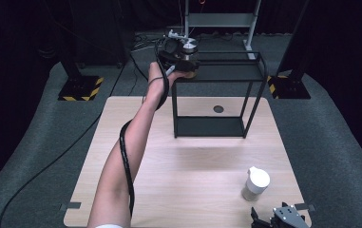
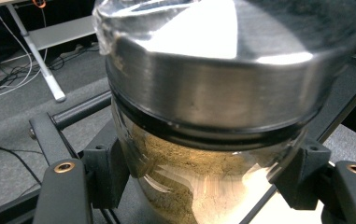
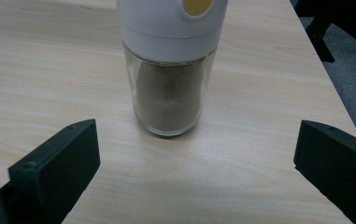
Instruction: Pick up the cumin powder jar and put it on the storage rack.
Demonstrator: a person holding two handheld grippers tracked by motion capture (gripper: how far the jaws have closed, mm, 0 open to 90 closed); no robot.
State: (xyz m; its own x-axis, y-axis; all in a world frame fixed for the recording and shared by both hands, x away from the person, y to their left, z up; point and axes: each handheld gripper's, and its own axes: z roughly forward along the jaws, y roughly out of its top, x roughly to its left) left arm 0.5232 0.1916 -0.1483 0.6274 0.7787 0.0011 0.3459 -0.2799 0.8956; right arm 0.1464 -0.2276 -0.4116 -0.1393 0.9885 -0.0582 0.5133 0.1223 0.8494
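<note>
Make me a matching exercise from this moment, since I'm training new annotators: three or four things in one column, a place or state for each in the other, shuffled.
Things
1. metal-lidded jar
2. white-capped shaker
3. left gripper
4. right gripper

Places or states
A. jaws spread wide, nothing between them
B. standing upright on the wooden table
C. raised at the top level of the black rack
D. clamped between two black jaws, tan powder inside

Pairs: 1-D, 2-B, 3-C, 4-A
</note>
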